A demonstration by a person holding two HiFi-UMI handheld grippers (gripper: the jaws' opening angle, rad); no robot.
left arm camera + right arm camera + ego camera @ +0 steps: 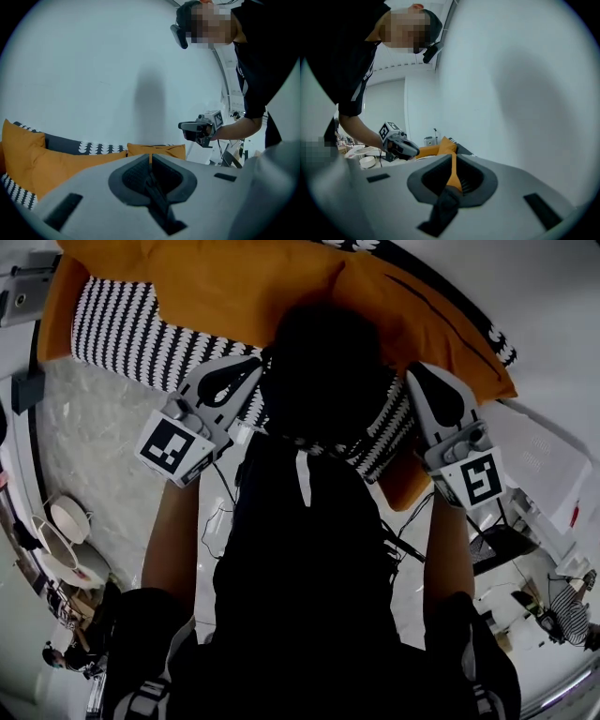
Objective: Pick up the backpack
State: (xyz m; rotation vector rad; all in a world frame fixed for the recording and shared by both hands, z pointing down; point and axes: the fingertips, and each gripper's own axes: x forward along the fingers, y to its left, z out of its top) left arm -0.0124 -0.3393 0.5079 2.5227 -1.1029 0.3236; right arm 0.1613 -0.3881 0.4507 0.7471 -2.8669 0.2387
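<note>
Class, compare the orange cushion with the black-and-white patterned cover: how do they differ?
The orange cushion is plain; the patterned cover bears black-and-white rows. The orange cushion lies farther from the person, the patterned cover nearer. Both are soft fabric.

I'm seeing a black short-sleeved shirt (262, 56), pale grey left gripper (251, 367) and right gripper (419, 376), both carrying black-and-white marker cubes (173, 448).

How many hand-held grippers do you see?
2: the left hand-held gripper at the head view's left, the right hand-held gripper at its right. None seems hidden.
</note>
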